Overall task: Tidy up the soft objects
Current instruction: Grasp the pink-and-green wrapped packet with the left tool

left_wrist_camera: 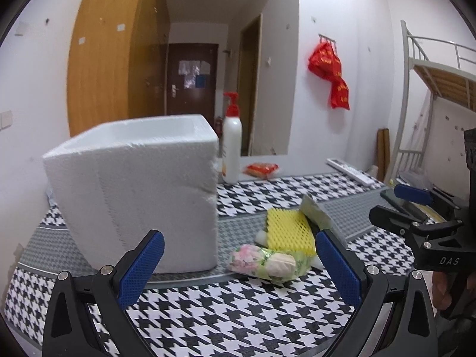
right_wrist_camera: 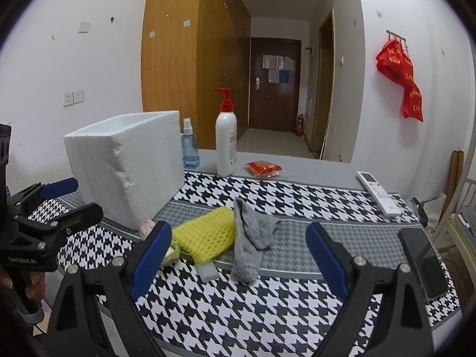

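Where houndstooth cloth (right_wrist_camera: 238,312) covers the table, foam box (right_wrist_camera: 128,166), wardrobe (right_wrist_camera: 178,59), hallway door (right_wrist_camera: 275,83).

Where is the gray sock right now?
The gray sock lies crumpled on the checked tablecloth, mid-table in the right wrist view, touching the right side of the yellow foam net and just ahead of the open right gripper.

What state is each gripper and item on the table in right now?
Left gripper: open, empty.
Right gripper: open, empty.
White foam box: upright, top open.
Yellow foam mesh sleeve: lying flat.
Grey sock: crumpled, partly raised.
Floral tissue pack: lying beside the box.
White pump bottle with red top: upright.
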